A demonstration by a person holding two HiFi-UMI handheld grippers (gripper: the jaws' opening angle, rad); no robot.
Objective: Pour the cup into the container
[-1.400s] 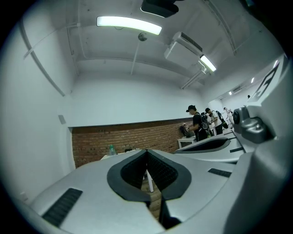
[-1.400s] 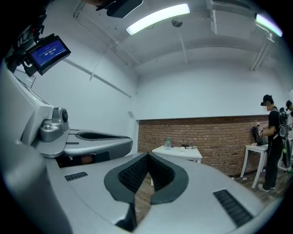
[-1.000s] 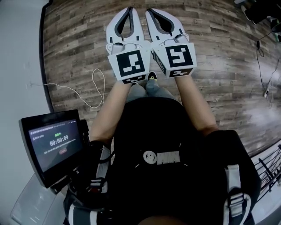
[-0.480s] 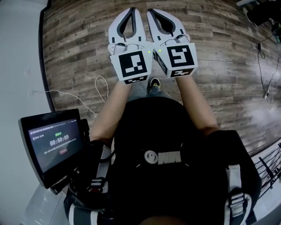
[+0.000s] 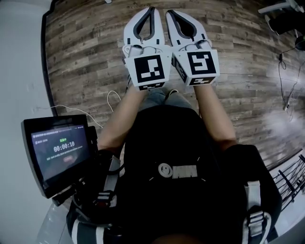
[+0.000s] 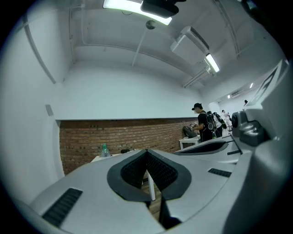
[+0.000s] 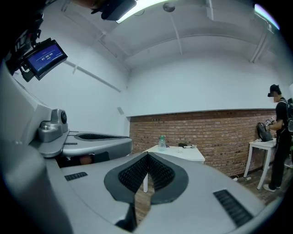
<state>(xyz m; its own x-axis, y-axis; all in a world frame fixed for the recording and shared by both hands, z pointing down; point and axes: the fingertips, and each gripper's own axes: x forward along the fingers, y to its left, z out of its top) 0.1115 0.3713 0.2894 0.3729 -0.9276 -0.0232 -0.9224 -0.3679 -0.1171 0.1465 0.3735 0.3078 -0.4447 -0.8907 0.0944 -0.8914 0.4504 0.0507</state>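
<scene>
No cup or container can be made out. Far ahead, by a brick wall, stands a white table (image 7: 183, 153) with a clear green-capped bottle (image 7: 161, 141) and some small items (image 7: 185, 146) too small to tell. The table (image 6: 112, 157) and bottle (image 6: 104, 150) also show in the left gripper view. My left gripper (image 5: 151, 8) (image 6: 146, 151) is shut and empty, its pads meeting at the tip. Beside it my right gripper (image 5: 167, 11) (image 7: 147, 154) is shut and empty too. Both are held level, side by side, above the wooden floor (image 5: 86, 57).
A monitor (image 5: 57, 147) hangs at my left hip. A white cable (image 5: 112, 97) lies on the floor by the white wall. A person (image 7: 280, 132) (image 6: 203, 123) stands at another white table (image 7: 262, 144) to the right. Dark cables (image 5: 286, 71) run along the floor at right.
The floor planks and the white cable have slid down the head view as I walk forward. Both grippers stay shut, side by side, a little further right in the view.
</scene>
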